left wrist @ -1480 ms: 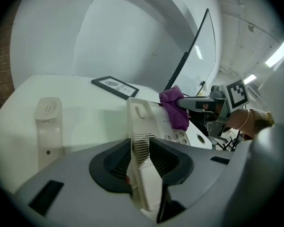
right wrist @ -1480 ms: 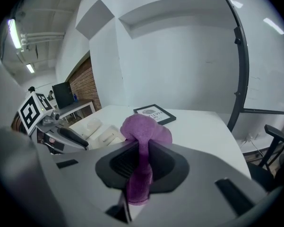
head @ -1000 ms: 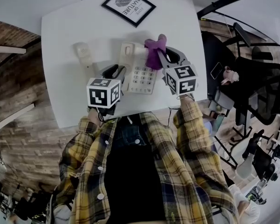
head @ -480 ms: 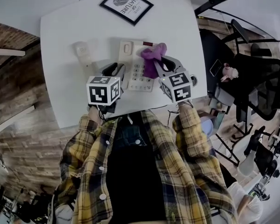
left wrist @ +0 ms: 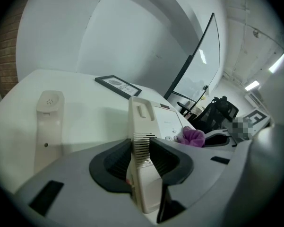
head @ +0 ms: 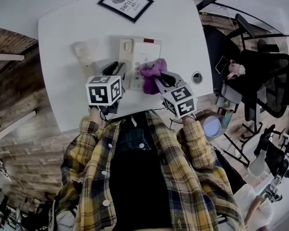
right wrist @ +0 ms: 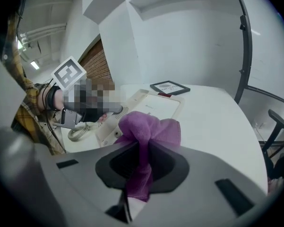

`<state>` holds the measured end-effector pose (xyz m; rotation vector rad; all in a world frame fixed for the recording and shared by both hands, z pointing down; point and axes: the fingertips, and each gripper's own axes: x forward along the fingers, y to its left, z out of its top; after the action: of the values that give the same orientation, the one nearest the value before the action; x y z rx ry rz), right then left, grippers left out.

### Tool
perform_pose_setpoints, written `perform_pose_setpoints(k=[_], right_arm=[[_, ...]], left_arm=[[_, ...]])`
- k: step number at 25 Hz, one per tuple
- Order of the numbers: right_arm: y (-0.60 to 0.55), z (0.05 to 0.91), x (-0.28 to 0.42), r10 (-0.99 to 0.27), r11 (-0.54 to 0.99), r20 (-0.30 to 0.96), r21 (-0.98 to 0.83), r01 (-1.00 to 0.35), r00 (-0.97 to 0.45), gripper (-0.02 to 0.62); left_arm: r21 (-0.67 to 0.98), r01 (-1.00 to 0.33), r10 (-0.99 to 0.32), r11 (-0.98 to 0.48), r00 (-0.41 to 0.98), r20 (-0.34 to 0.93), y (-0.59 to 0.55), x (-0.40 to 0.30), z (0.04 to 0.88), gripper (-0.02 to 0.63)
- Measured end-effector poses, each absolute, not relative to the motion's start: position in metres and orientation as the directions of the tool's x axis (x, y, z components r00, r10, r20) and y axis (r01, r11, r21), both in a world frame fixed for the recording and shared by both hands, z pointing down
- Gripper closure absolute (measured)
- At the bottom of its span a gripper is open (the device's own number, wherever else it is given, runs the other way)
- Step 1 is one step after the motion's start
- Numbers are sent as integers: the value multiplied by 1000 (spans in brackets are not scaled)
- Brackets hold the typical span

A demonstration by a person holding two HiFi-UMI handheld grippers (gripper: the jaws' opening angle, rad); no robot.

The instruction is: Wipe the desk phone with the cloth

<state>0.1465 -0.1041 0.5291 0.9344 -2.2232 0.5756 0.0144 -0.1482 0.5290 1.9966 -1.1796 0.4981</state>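
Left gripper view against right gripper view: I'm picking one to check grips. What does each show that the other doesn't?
Only the left gripper view shows how the left gripper is shut on the desk phone at its edge, and the handset lying apart. Only the right gripper view shows how the right gripper is shut on the purple cloth, and the coiled cord. Both show the phone, cloth, framed picture and white table.
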Motion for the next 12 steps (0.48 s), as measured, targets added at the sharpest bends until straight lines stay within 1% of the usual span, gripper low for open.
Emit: perform_pose_setpoints(k=[12], right_arm=[[-57, 543, 145, -332, 668, 748, -244, -703, -575, 537]], left_arm=[[413, -862, -571, -293, 505, 648, -148, 15, 529, 494]])
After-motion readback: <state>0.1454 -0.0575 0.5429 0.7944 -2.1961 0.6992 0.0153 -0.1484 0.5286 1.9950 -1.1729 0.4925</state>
